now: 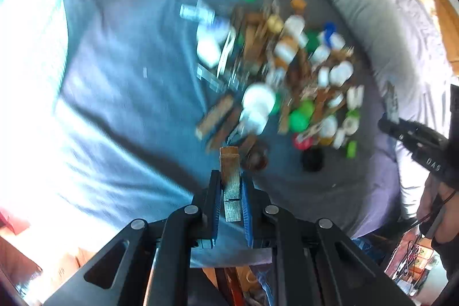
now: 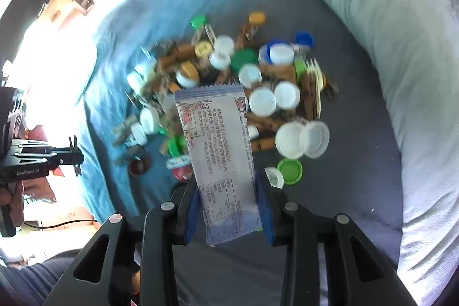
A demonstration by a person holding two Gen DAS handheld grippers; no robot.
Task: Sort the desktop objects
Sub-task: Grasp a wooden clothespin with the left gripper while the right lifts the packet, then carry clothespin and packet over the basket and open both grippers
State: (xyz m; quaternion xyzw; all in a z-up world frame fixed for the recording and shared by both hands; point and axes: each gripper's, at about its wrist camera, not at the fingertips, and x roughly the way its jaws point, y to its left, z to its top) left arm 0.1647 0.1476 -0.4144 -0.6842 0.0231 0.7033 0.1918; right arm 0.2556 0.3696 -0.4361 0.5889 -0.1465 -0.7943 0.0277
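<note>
Clamped between the blue pads of the left gripper (image 1: 231, 185), a small wooden clothespin (image 1: 229, 177) stands lengthwise along the fingers, lifted clear of the blue-grey cloth (image 1: 129, 76). Over on the other side, the right gripper (image 2: 226, 205) is closed on a pale lilac printed snack wrapper (image 2: 218, 145), held above a mixed heap of white, green, blue and yellow bottle caps and wooden clothespins (image 2: 258, 93), beside a white padded bolster (image 2: 401, 48)

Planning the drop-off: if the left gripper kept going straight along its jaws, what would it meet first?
Probably the dark brown round piece at the pile's near edge, just past the tip of the wooden clothespin held in the left gripper; blur leaves depth uncertain.
</note>
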